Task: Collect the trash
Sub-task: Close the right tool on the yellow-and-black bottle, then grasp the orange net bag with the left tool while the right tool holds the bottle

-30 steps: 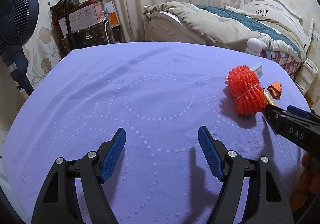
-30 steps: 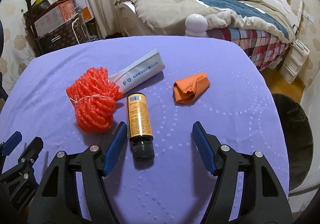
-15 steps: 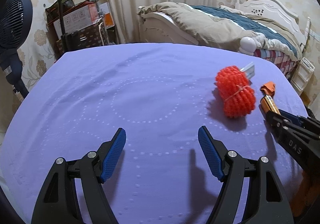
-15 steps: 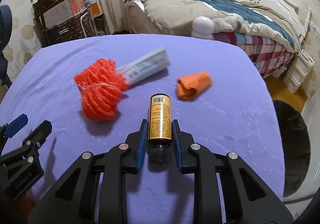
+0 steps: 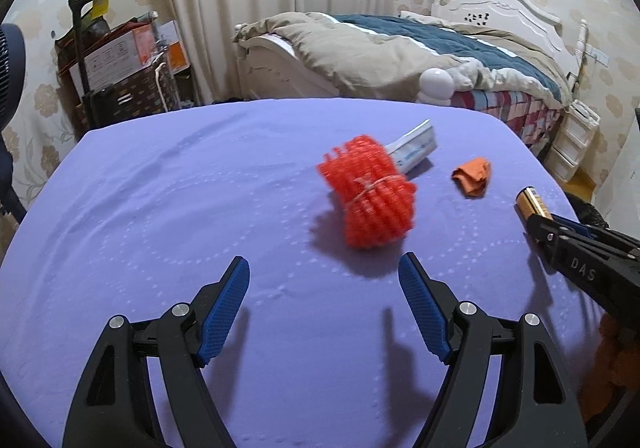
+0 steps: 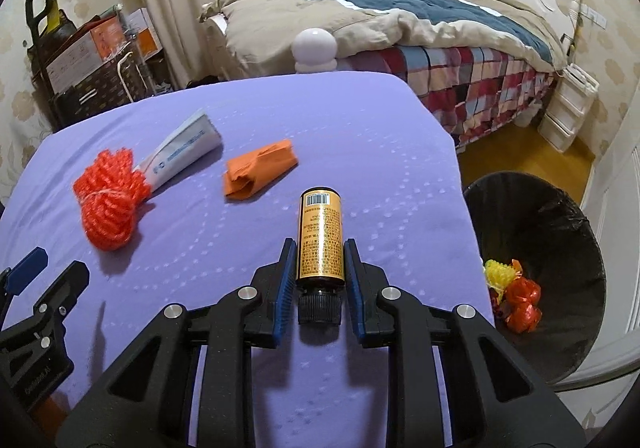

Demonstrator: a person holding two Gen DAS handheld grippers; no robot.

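at the left of the right wrist view the left gripper hangs with jaws spread and empty over the purple cloth; the red net bundle, white tube and orange wrapper lie there uncollected; at centre the right gripper, wide open a second ago, now pinches the amber bottle, lifted clear; the lined bin at lower right looks the likely drop.

"DAS" stands on the right hand-held gripper; other print illegible.
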